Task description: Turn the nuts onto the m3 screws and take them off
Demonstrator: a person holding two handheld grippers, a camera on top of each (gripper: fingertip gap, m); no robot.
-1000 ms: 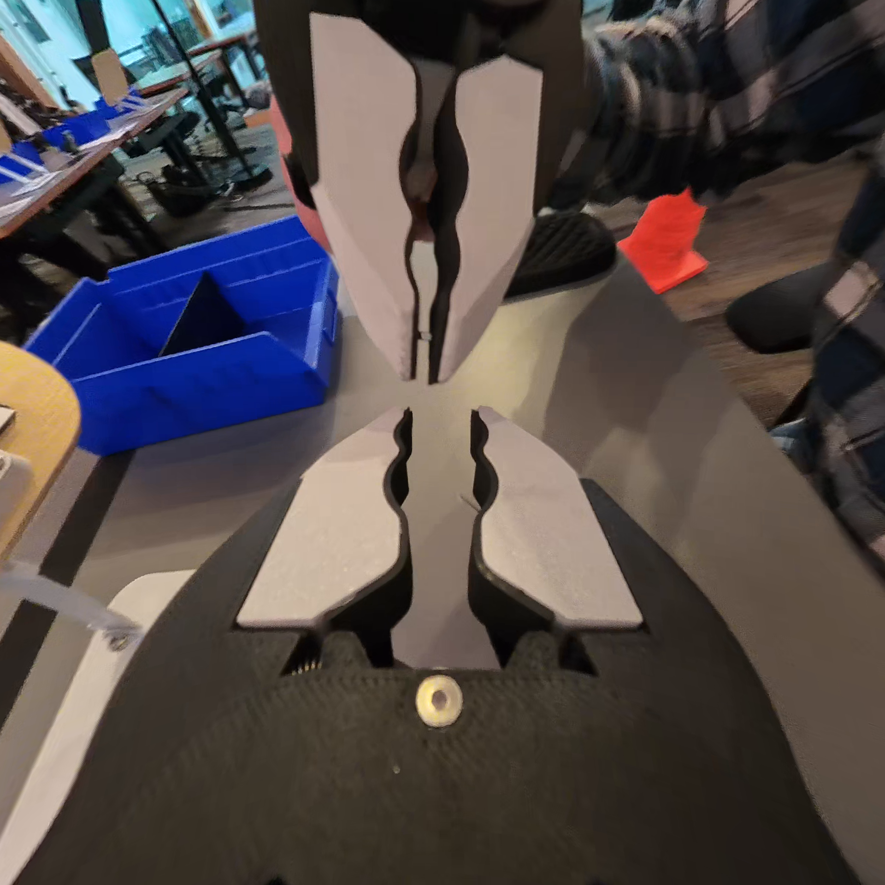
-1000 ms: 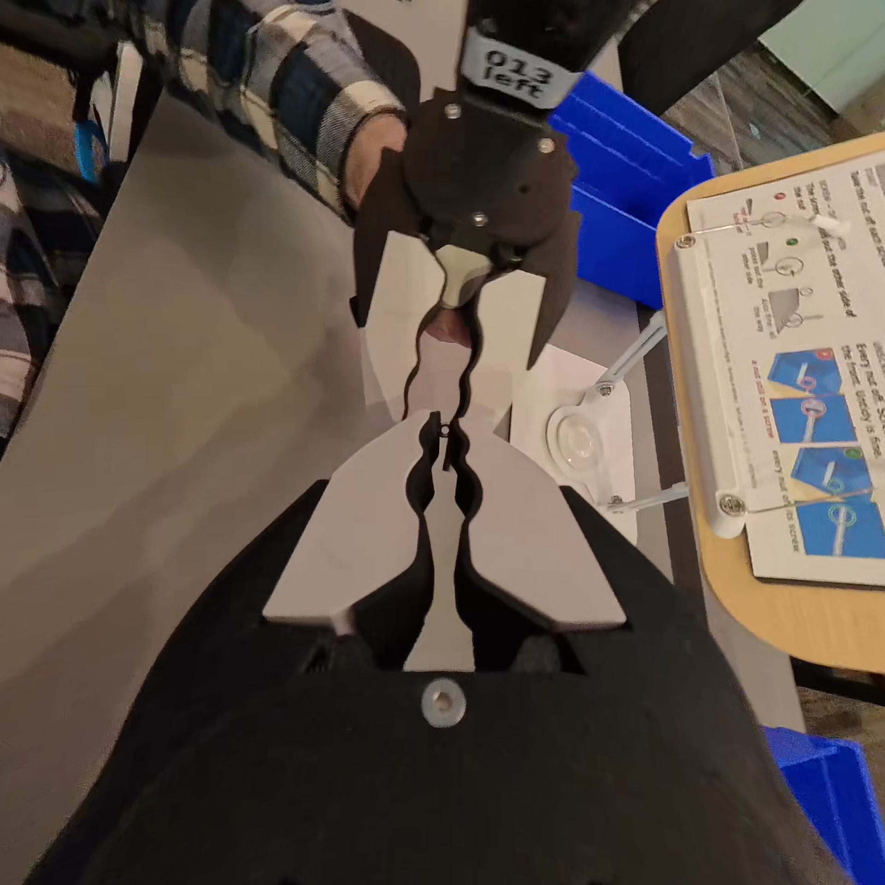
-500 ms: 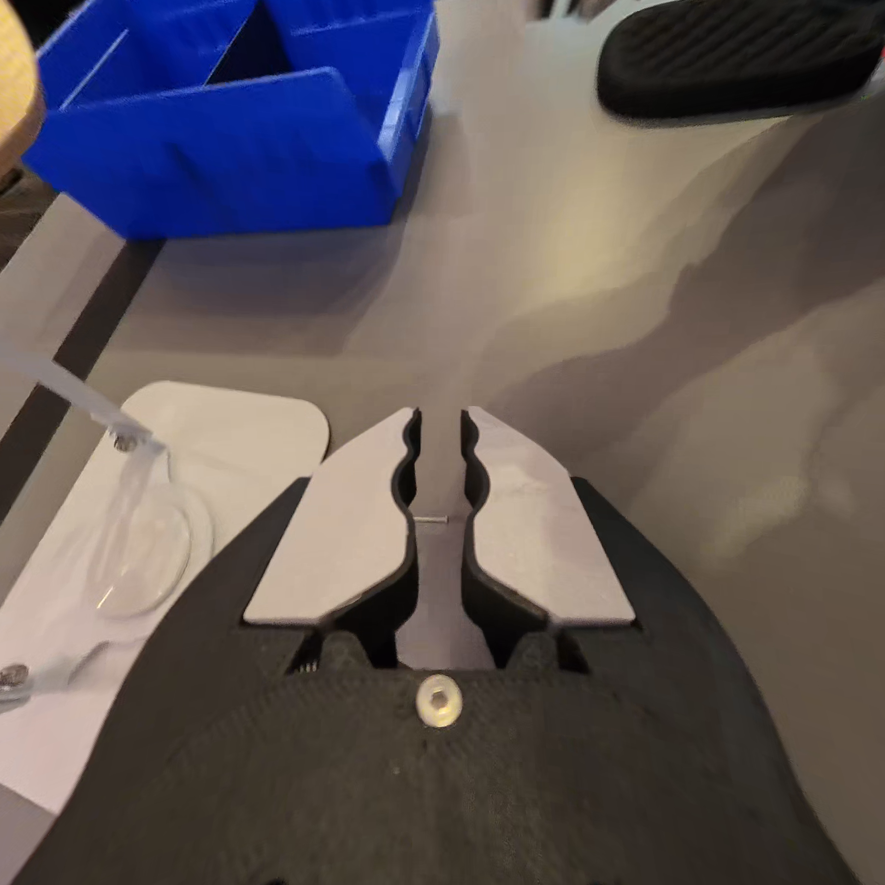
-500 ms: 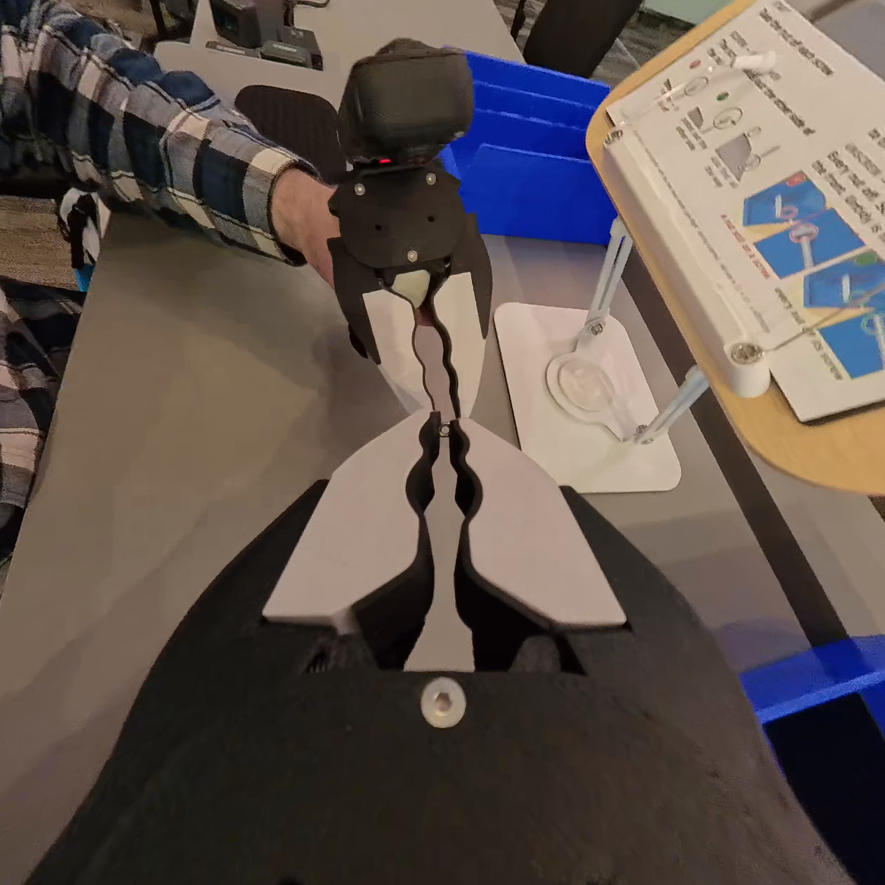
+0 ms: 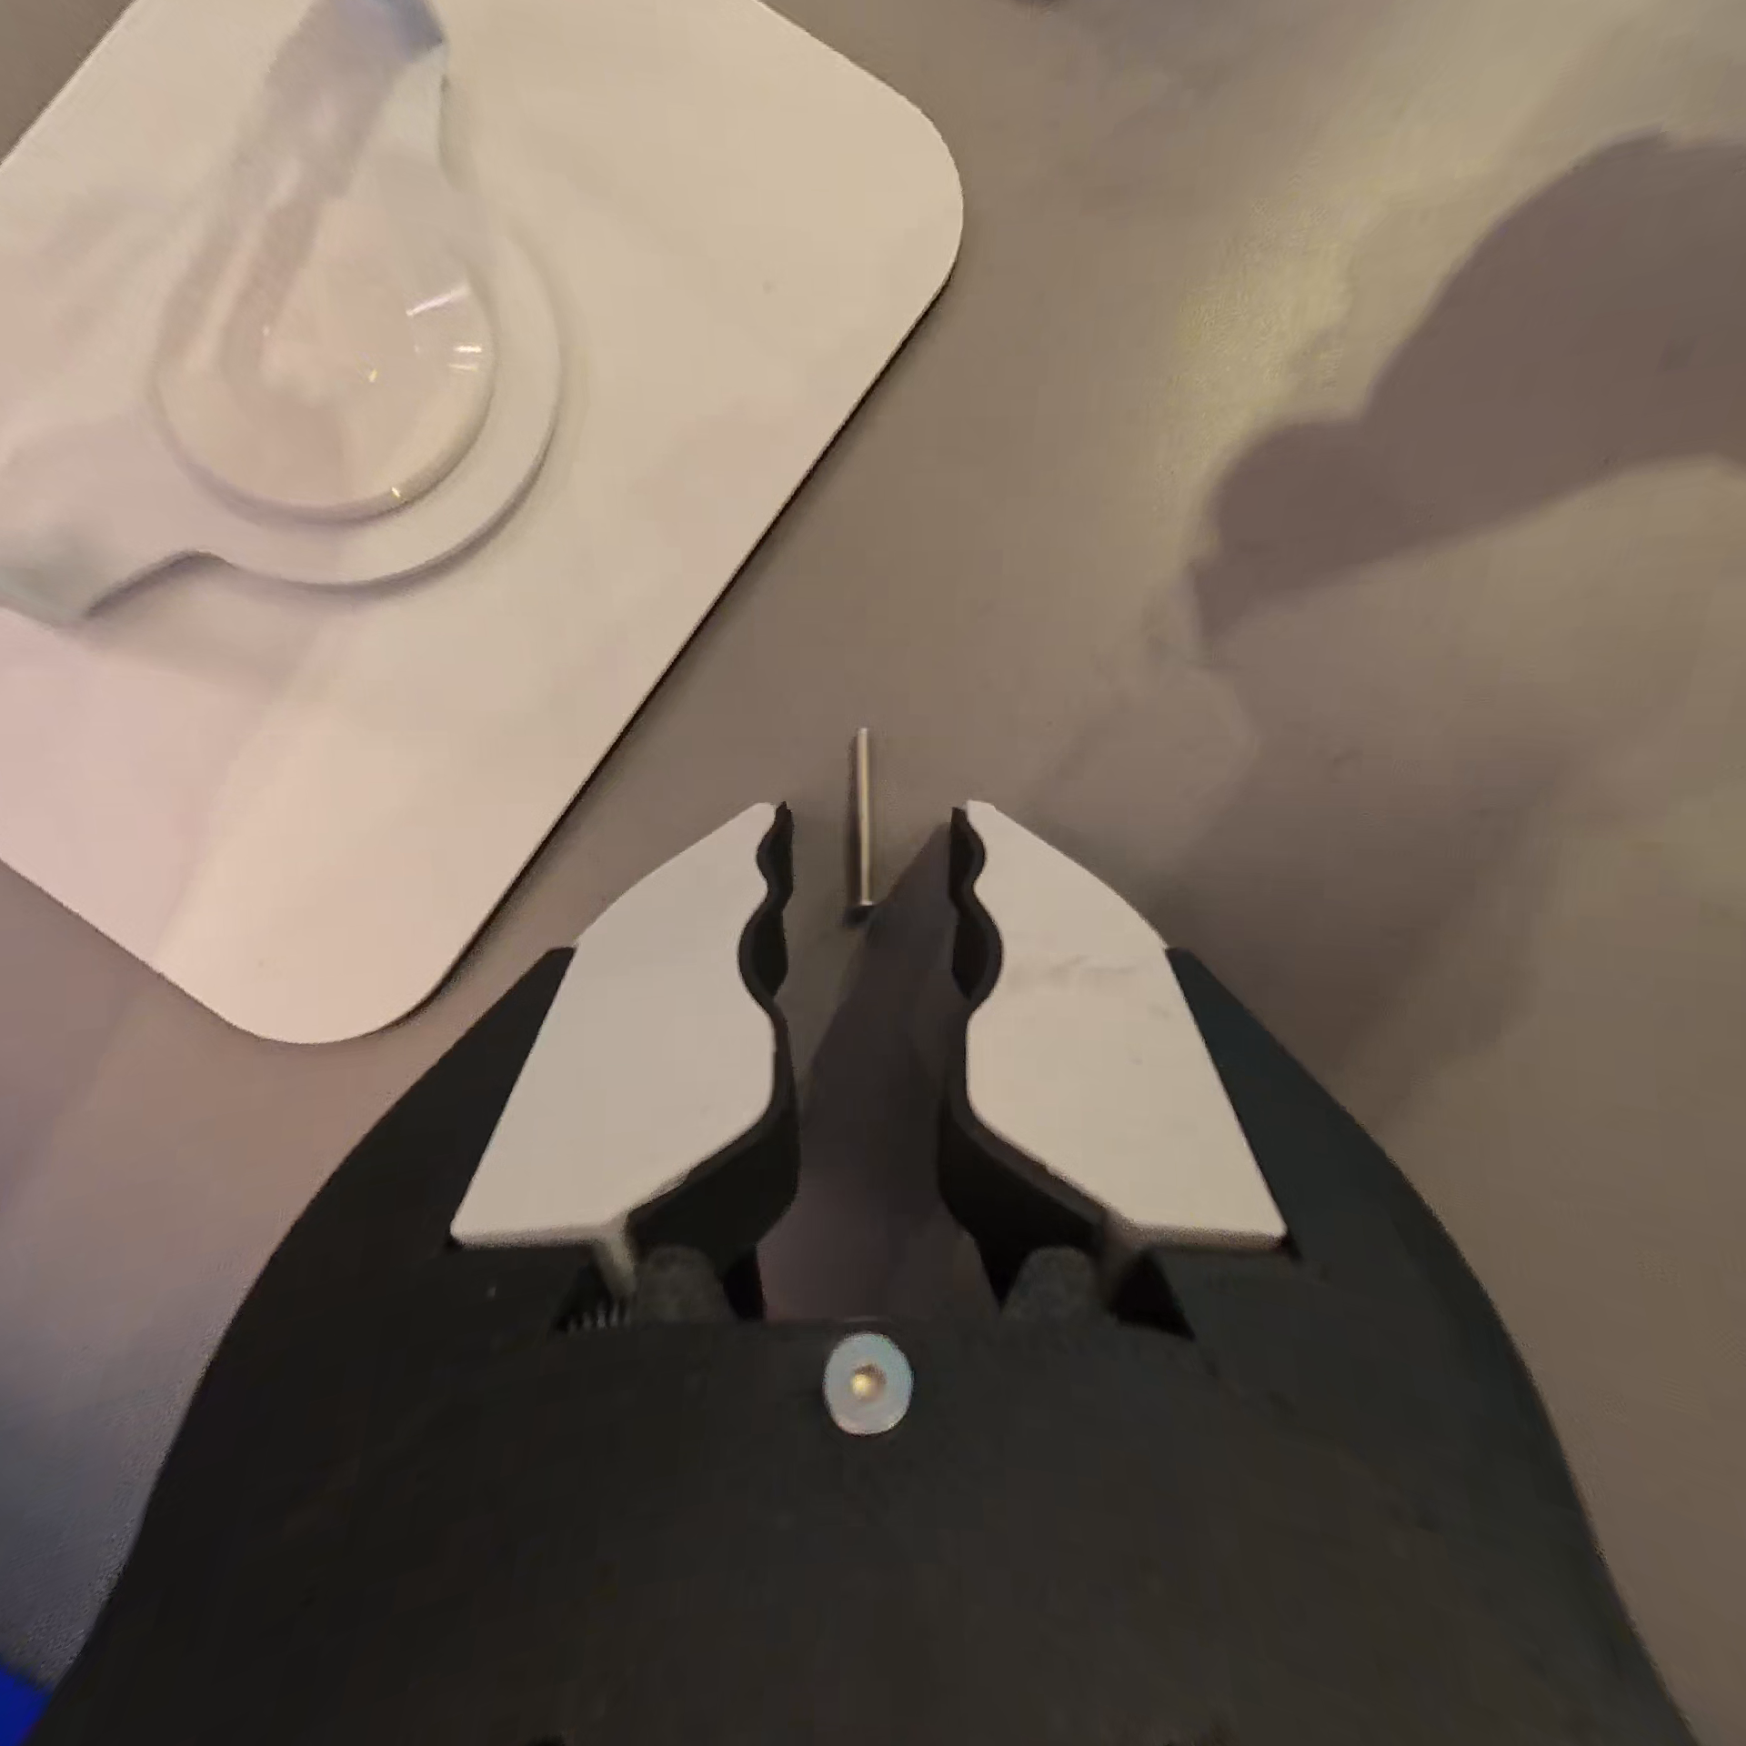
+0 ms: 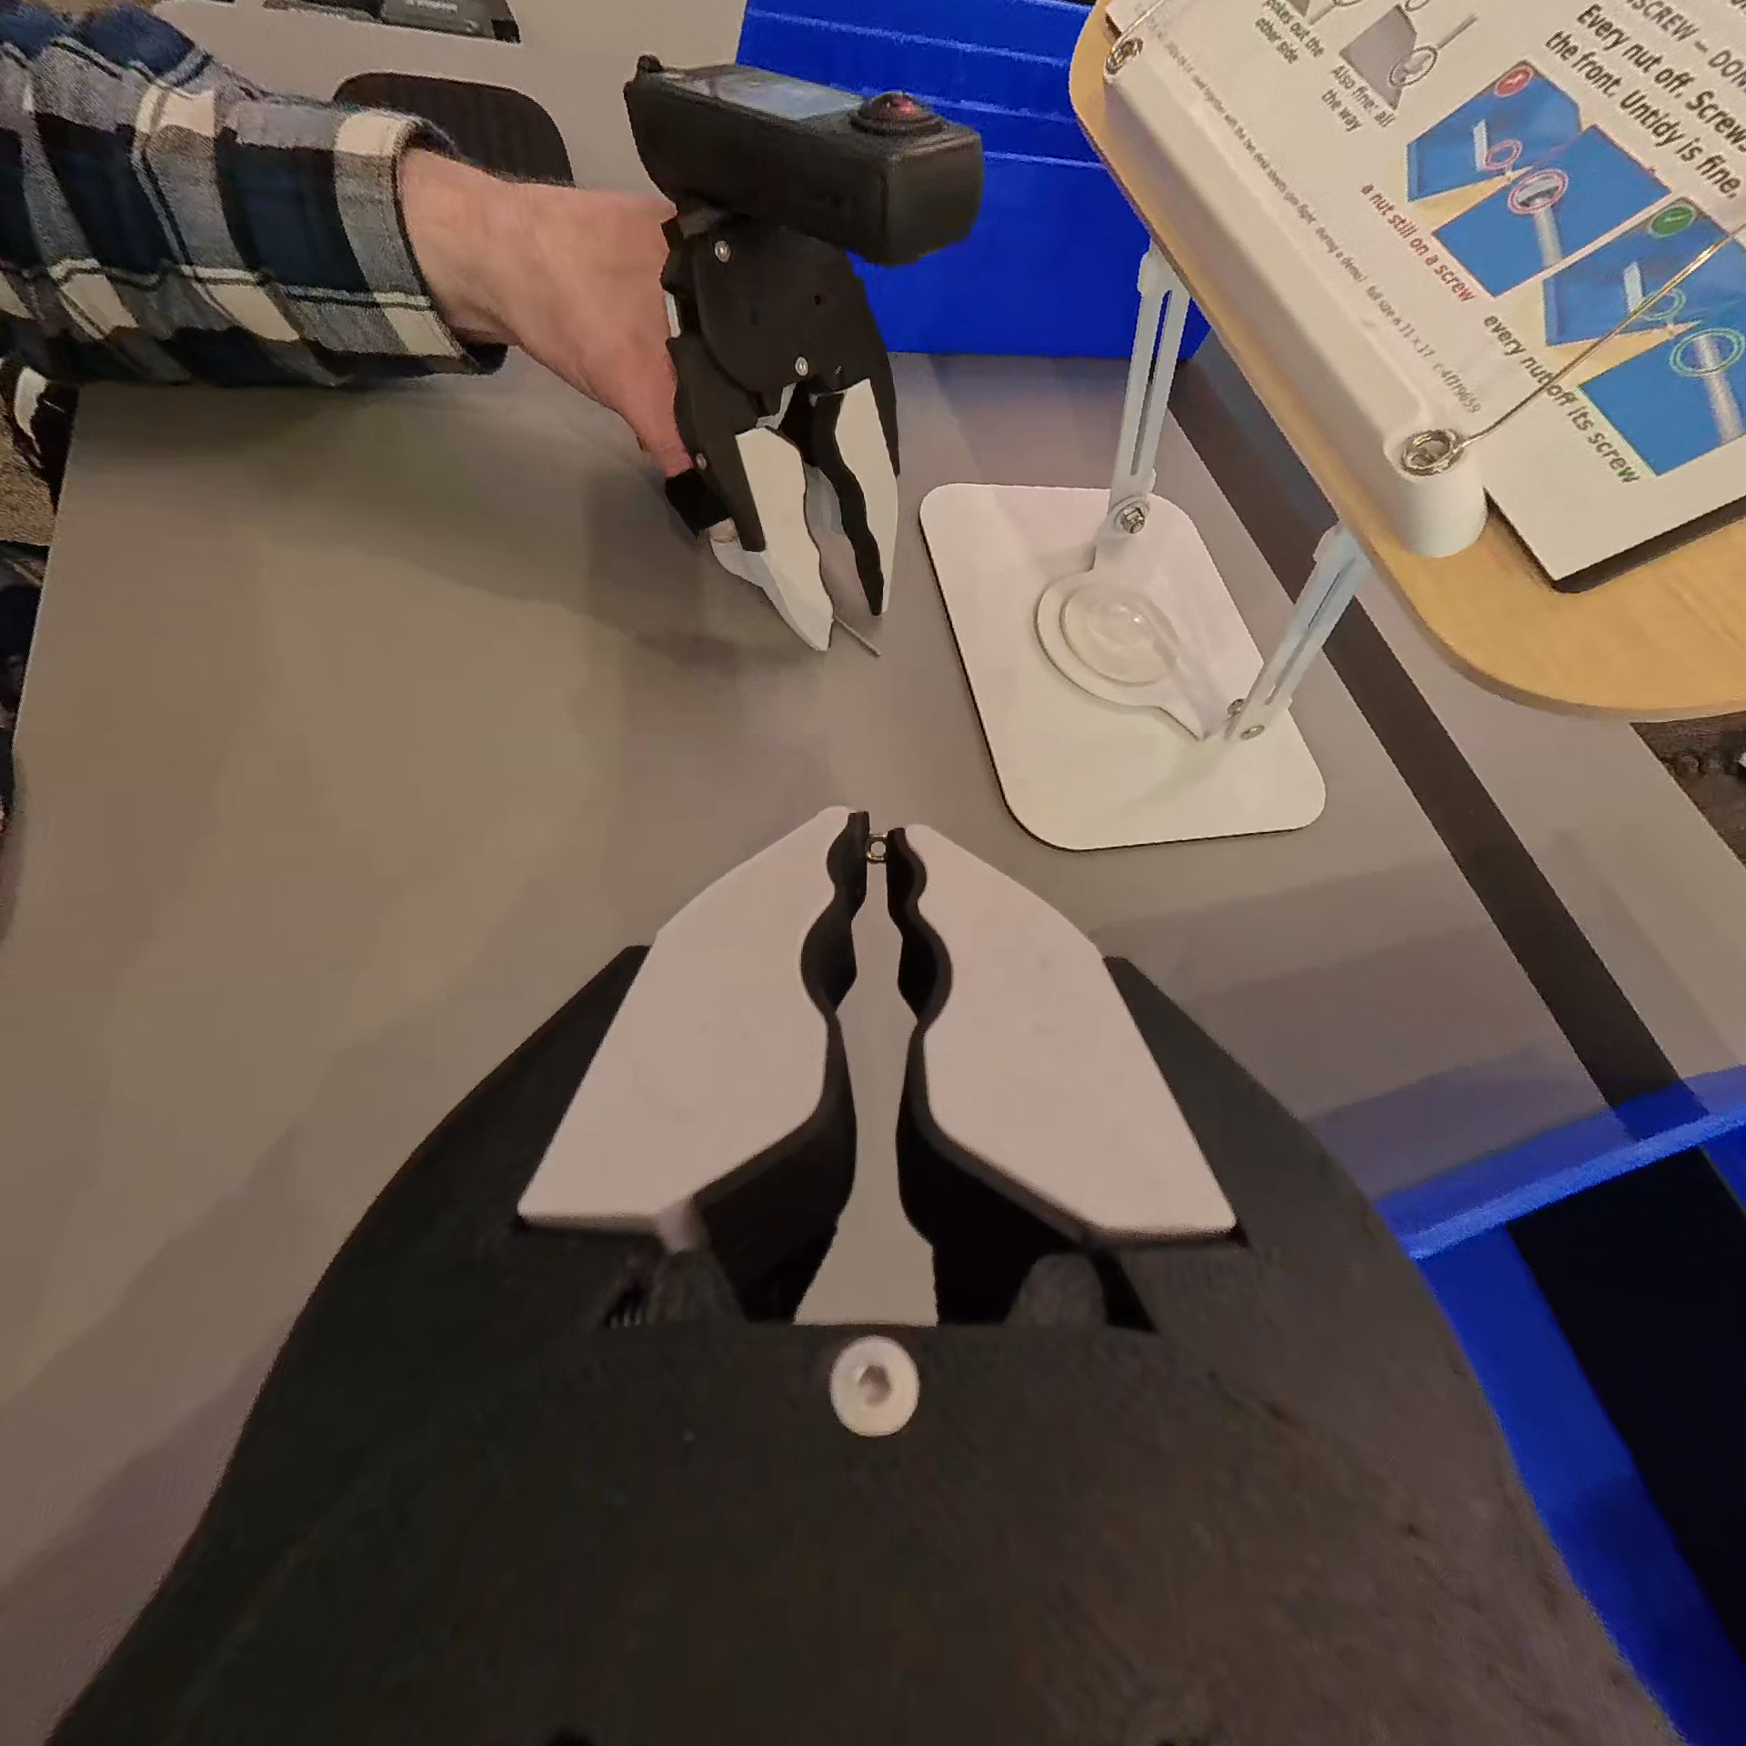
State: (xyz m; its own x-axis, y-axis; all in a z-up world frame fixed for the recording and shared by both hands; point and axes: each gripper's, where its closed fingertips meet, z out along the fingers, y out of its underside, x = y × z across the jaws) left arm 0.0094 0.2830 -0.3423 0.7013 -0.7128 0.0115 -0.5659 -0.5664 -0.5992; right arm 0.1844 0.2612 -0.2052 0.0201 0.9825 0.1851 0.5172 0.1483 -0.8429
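Note:
My left gripper is open and low over the grey table. A thin metal screw lies flat on the table between its fingertips, and neither pad touches it. The right wrist view shows the same gripper, held in a person's hand, with the screw at its tips. My right gripper is shut on a small metal nut, pinched at the very fingertips above the table.
A white base plate with a clear lens on slim struts stands just right of the left gripper. A wooden board with an instruction sheet overhangs it. Blue bins stand at the back and near right. The left gripper's tips are roughly 25 cm from the right gripper's.
The left gripper drew away from the right one with the screw across its jaws, dropped to the table and opened. The screw now lies loose. The right gripper kept the nut.

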